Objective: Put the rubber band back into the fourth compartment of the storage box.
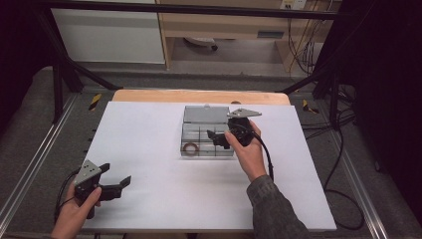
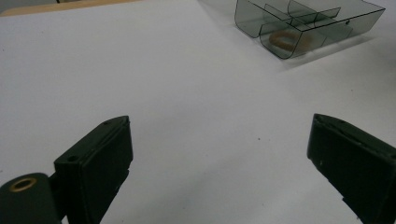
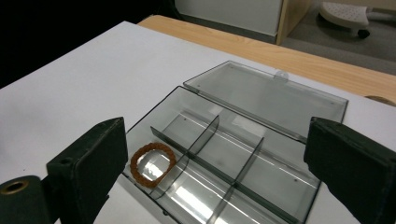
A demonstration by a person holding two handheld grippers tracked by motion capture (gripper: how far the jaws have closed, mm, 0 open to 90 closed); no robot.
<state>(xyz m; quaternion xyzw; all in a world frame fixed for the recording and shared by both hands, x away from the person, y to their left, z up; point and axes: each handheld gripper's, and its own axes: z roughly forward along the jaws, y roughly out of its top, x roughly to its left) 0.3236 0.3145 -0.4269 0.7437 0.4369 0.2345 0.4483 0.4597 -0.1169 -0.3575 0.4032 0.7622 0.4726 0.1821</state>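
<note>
Two grippers work over a white sheet that covers most of a wooden table, and the clear box near the sheet's middle serves as the landmark. Nearest the person, well apart from the box and toward the sheet's near left corner, the left hand holds the left gripper low over the sheet; its jaws stand wide apart with nothing between them, and in the left gripper view bare sheet lies in the gap while the box sits far off at the upper right. Closer to the box, the right hand comes in from its near right side and holds the right gripper just above the box's right part, jaws spread wide and gripping nothing; the right gripper view looks down between them into the compartments. The box lies open, its tray split by dividers into several cells. A brown ring lies flat in the cell at the tray's near left corner, touching neither gripper. Beyond the tray, the lid lies folded back flat on the sheet, hinged along the tray's far edge. Past the lid, the bare wooden strip of the table shows at the far edge.
</note>
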